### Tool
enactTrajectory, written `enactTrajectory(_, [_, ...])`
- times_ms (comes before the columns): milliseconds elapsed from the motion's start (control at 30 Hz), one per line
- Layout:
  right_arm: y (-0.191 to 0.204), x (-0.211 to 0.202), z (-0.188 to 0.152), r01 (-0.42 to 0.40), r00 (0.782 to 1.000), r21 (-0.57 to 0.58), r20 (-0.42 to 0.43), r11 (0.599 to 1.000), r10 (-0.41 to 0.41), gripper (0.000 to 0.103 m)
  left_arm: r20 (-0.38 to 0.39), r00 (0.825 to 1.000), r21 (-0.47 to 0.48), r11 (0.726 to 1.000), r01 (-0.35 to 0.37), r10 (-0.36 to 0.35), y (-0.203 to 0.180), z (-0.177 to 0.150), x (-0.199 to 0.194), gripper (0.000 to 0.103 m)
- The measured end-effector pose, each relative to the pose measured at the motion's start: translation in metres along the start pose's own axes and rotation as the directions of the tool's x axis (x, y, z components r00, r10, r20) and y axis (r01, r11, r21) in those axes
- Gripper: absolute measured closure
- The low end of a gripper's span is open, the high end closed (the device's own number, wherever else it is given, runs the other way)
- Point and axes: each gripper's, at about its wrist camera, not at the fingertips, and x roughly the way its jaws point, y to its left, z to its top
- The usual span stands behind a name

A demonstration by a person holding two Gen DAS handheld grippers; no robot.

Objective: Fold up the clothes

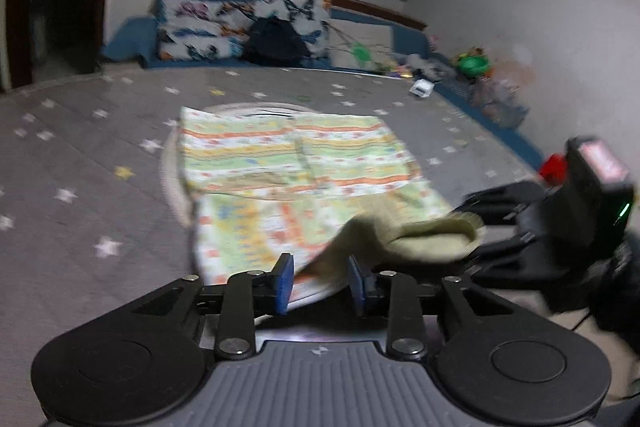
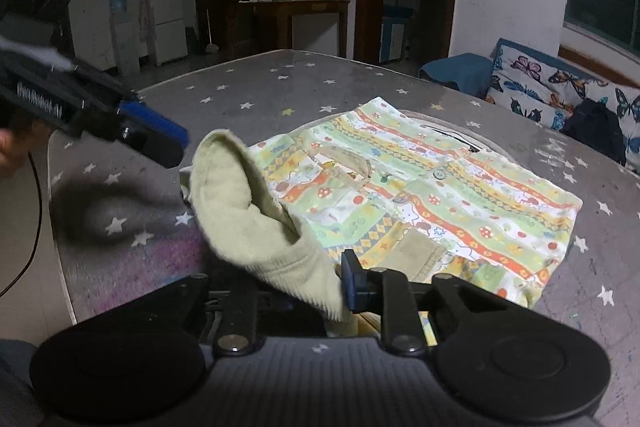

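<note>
Now a patterned shirt (image 2: 420, 195) lies flat on the star-print mat (image 2: 280, 75), one cuff (image 2: 256, 219) lifted.
Right gripper (image 2: 344, 283) fingers pinch the cuff, seemingly to fold the sleeve over; left gripper (image 1: 320, 281) fingers are spread apart, holding nothing.

Dim indoor light, motion-blurred frames (worst on the left wrist), fisheye bending the dark edges

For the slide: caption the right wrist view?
Right gripper lifts patterned shirt's ribbed green cuff over star-print mat.
</note>
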Motion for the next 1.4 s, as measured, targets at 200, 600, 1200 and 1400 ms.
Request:
enactTrajectory(200, [-0.004,0.0,0.003,0.004,1.0,0.027,-0.004,1.0,-0.004,0.082,0.02,0.997,0.202,0.977,-0.073,0.071,-0.016,-0.01,0.015,0.053])
enactTrajectory(600, [-0.008,0.0,0.008,0.02,1.0,0.045,-0.005,0.999,-0.02,0.082,0.069,0.977,0.53,0.822,-0.207,0.202,-0.037,-0.027,0.056,0.035])
enactTrajectory(1200, [0.011,0.008,-0.012,0.081,0.996,-0.092,-0.022,0.992,-0.083,0.074,0.108,0.977,0.421,0.882,-0.214,0.185,-0.025,-0.019,0.051,0.093])
enactTrajectory(1400, [0.012,0.009,-0.022,0.123,0.992,-0.142,-0.019,0.982,-0.127,0.074,0.098,0.98,0.38,0.904,-0.196,0.172,-0.022,-0.015,0.05,0.093])
